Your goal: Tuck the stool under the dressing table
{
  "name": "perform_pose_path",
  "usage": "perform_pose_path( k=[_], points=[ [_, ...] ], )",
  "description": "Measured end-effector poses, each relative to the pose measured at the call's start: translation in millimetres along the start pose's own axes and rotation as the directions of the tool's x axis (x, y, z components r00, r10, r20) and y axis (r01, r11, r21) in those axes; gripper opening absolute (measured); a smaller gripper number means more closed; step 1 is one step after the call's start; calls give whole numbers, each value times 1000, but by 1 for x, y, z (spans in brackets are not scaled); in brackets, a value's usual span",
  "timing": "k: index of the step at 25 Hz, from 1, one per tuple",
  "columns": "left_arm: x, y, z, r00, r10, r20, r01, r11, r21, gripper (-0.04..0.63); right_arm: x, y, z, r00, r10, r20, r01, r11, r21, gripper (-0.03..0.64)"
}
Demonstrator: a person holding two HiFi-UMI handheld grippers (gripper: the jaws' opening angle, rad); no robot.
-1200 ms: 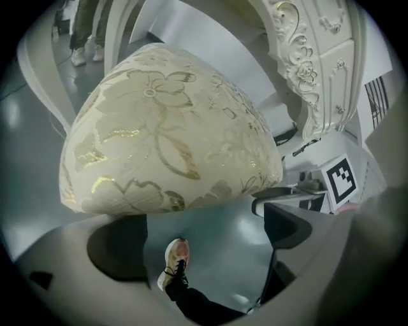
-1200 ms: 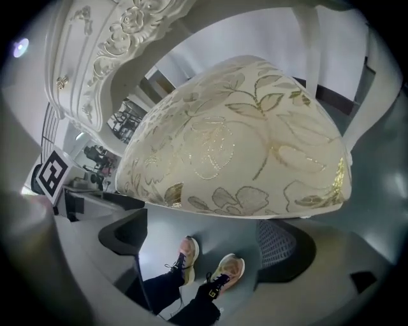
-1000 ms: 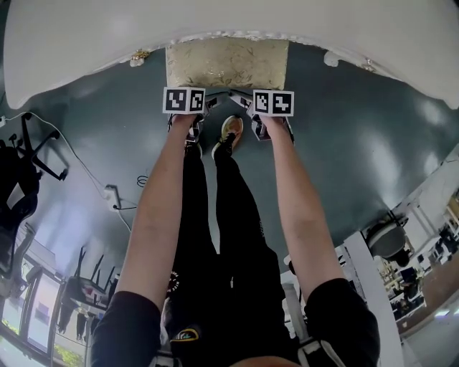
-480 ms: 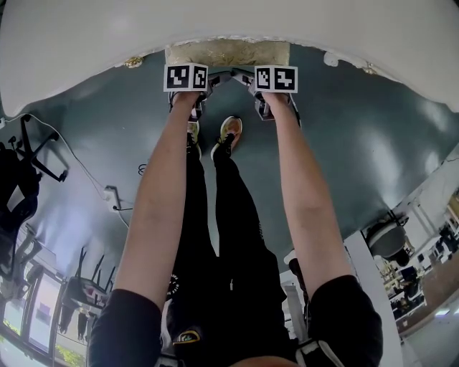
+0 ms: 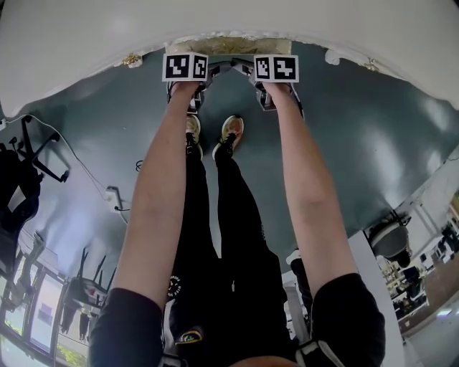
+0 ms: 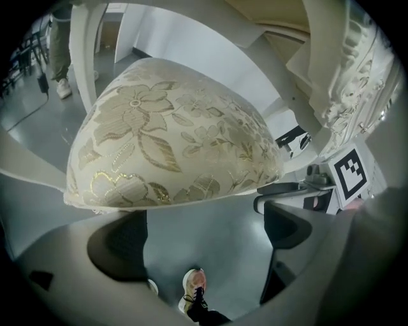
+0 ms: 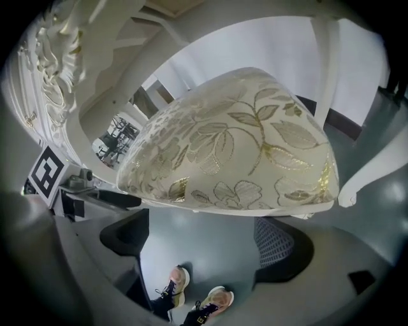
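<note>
Change since earlier frames: stool (image 5: pixel 229 45) now sits deeper beneath the dressing table (image 5: pixel 215 18), with far less of its seat showing in the head view. The left gripper (image 6: pixel 207 239), right gripper (image 7: pixel 204 239) and both arms (image 5: pixel 161 193) reach further toward the table's front edge.
Stool position: on the floor (image 5: pixel 358 129), almost wholly under the front edge of the table top. Only a narrow strip of the near seat edge shows from above.
Stool seat: cream upholstery with a gold floral pattern.
Left gripper jaws: wide apart, nothing clamped. The tips lie at the lower rim of the seat's near edge, left part; contact cannot be confirmed. Floor and one shoe (image 6: pixel 193 286) show through the gap.
Right gripper jaws: wide apart, nothing clamped. The tips lie at the same rim, right part; contact cannot be confirmed.
Marker cubes (image 5: pixel 185 67): side by side, apart, just before the table's front edge.
Dressing table: white, with a carved apron (image 6: pixel 357 70) and a table leg (image 6: pixel 83 57) beyond the stool.
Floor, left edge: office chair (image 5: pixel 36 150) and cable (image 5: pixel 107 193).
</note>
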State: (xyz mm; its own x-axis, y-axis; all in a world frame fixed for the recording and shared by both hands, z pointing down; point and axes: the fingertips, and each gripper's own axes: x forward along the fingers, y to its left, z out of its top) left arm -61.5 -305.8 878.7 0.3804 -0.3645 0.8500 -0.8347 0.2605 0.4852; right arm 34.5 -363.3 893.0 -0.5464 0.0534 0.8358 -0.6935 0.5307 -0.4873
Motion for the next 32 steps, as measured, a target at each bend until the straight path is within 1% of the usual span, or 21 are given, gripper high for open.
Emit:
perform_pose_path(
  k=[4,6,7,8,10,12,14,15,17,18,19,21,24,27,30,32],
  points=[
    [-14,-8,-5,998,-5,61,4,1000,15,577,-16,9,-6,999,9,34,-8,1000,-27,535],
    [-31,-18,-9,992,-19,125,12,998,56,577,-33,22,-7,996,28,84,-21,996,-83,532],
    [-43,-25,-9,985,-33,171,18,996,85,575,-45,33,-6,991,45,123,-30,992,-122,534],
    [-59,-35,-9,974,-51,221,25,993,119,575,-60,46,-3,984,68,165,-40,986,-164,531],
    [-98,-58,-7,943,-89,320,28,981,191,575,-96,72,0,964,105,245,-43,969,-245,522],
    [-143,-86,-5,903,-134,408,25,964,263,575,-136,99,2,942,119,315,-8,943,-332,480],
    [-193,-118,0,857,-183,482,6,939,345,575,-179,129,7,914,133,383,36,915,-402,436],
    [-218,-135,3,836,-207,508,-7,922,387,574,-201,145,12,897,144,419,53,904,-425,417],
    [-273,-171,11,794,-263,547,-33,881,472,574,-249,178,26,855,170,491,82,889,-451,385],
    [-301,-189,16,774,-292,561,-47,858,511,574,-275,194,35,831,182,526,97,883,-460,376],
    [-330,-206,20,754,-321,572,-59,835,546,574,-301,212,44,806,194,559,114,876,-468,351],
    [-391,-236,31,712,-376,594,-79,797,599,572,-356,248,63,751,221,623,151,860,-487,330],
    [-483,-271,52,641,-440,629,-126,748,652,571,-439,306,95,658,276,701,216,823,-526,295],
    [-567,-303,74,578,-498,646,-174,699,693,571,-516,358,120,572,326,752,279,786,-553,285],
    [-630,-334,92,531,-544,650,-207,660,722,569,-581,397,135,504,356,787,328,764,-556,279],
    [-662,-350,100,504,-571,648,-211,646,733,568,-613,417,140,473,370,799,350,753,-556,268]
  ],
)
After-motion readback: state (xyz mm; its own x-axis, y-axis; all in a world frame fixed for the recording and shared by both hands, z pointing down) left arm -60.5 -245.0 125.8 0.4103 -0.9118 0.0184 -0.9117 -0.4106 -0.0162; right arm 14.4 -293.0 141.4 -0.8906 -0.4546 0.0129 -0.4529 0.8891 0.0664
